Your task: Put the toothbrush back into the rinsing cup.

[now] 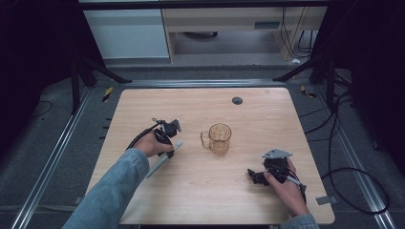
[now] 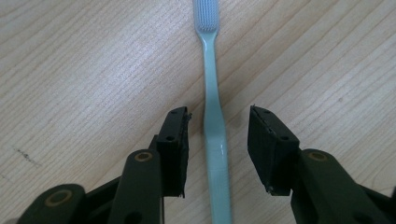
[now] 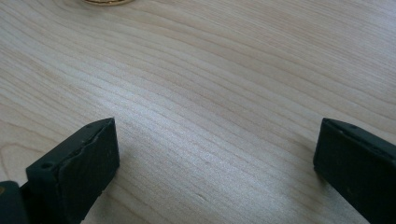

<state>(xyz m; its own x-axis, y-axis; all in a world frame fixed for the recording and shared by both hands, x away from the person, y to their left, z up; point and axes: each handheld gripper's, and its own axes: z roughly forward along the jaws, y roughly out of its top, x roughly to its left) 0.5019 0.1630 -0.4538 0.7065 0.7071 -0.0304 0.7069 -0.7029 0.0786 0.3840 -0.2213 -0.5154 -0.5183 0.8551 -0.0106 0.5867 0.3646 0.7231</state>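
A pale green toothbrush (image 2: pixel 211 84) lies flat on the wooden table (image 1: pixel 200 191), its bristle head pointing away from my left gripper (image 2: pixel 219 113). That gripper's jaws stand on either side of the handle with a gap on each side, so the gripper is open. In the high view the toothbrush (image 1: pixel 161 163) lies left of a clear amber glass mug (image 1: pixel 219 138), under the left gripper (image 1: pixel 168 145). My right gripper (image 1: pixel 253 175) rests low near the front right of the table, open wide (image 3: pixel 215 128) over bare wood. The mug's base (image 3: pixel 105 2) peeks in at the top of the right gripper view.
A dark round grommet (image 1: pixel 237 100) sits in the tabletop near the far edge. Black cables (image 1: pixel 334 143) trail over the floor to the right of the table. Metal rails run along both sides, and a cabinet stands beyond the far edge.
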